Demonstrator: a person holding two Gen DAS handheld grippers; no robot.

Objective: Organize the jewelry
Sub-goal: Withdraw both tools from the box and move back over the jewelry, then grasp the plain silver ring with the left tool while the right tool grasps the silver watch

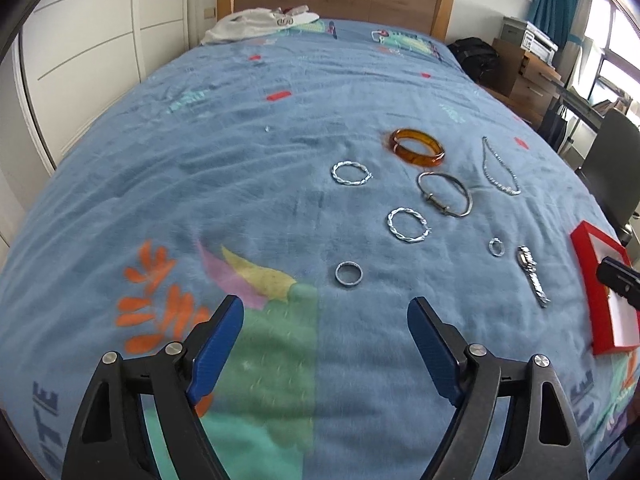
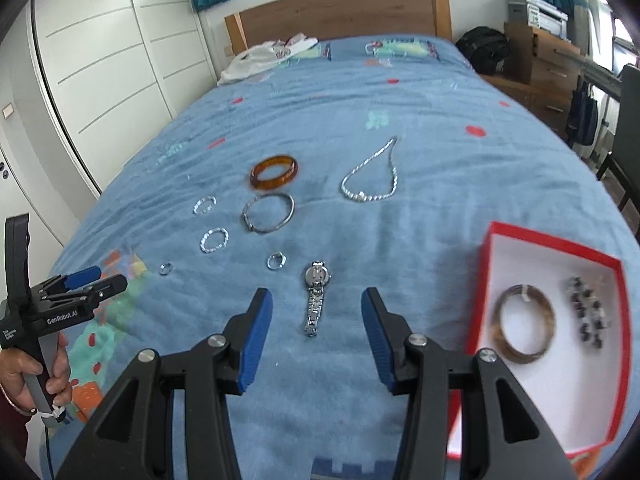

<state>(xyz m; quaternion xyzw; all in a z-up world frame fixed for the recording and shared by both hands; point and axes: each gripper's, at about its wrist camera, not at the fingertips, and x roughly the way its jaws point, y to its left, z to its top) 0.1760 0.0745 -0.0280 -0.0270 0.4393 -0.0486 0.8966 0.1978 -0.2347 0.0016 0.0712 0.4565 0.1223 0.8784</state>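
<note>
My left gripper [image 1: 325, 309] has its jaws apart and empty, aimed at the small ring [image 1: 349, 274] just ahead, likely my next pick. My right gripper [image 2: 317, 300] is apart too, straddling the watch [image 2: 315, 298] without touching. Red box [image 2: 560, 248] sits right, already holding 1 bangle [image 2: 525, 323] and dark beads [image 2: 588, 316].

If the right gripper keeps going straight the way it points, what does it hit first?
Most likely the silver watch, lying on the blanket between the open right gripper fingers; depth is uncertain.
</note>
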